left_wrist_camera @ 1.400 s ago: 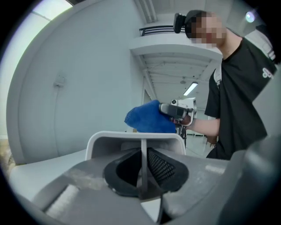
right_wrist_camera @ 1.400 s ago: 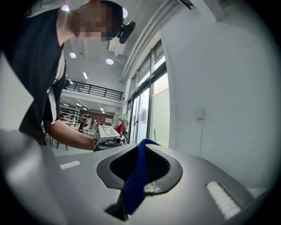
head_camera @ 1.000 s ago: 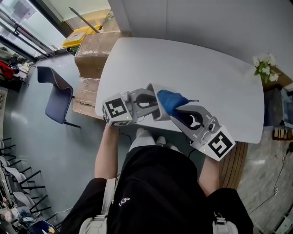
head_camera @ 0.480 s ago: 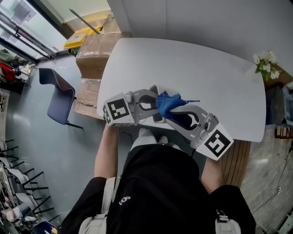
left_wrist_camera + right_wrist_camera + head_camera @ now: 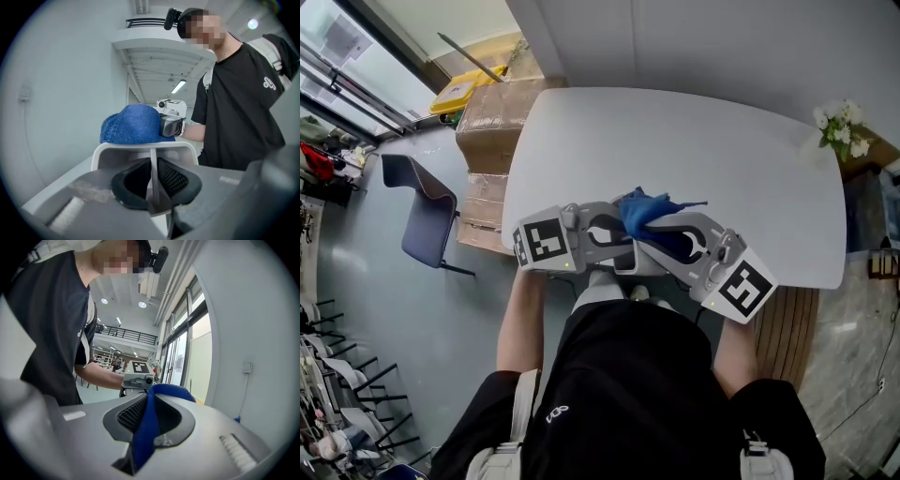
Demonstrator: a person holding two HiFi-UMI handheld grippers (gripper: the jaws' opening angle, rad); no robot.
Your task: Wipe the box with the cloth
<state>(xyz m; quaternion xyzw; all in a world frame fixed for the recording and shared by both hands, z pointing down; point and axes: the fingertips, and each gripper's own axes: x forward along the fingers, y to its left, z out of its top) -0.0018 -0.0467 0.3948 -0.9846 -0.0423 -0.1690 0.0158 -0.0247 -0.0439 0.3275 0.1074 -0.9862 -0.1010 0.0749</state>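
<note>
Condition: the left gripper (image 5: 151,180) has its fingers closed on one thin upright wall of the grey box (image 5: 108,157). It holds the box off the white surface (image 5: 694,141), at the near edge and close to the person's body. The right gripper (image 5: 147,420) has its fingers pinched on a narrow fold of the blue cloth (image 5: 133,125). The rest of the cloth is bunched against the box's far rim.

Risks:
- The box hangs from a single thin wall. Wiping pressure from the cloth side is likely to pivot it in the grip or work it loose.
- The box is at or beyond the surface edge, so a slip would probably send it to the floor (image 5: 394,309).
- Only a narrow fold of cloth is held, and a dragging stroke could pull it out of the fingers.
- With little cloth standing proud, the hard finger bodies may meet the rim in place of the fabric.

Change against the frame one second earlier:
- Both grippers and the box sit nearer the person and the surface edge.
- The box then showed plainly between the grippers, tilted. Now it is largely covered by them and by the cloth.
- The left gripper lies more across the head view.
- Both grips appear unchanged.
</note>
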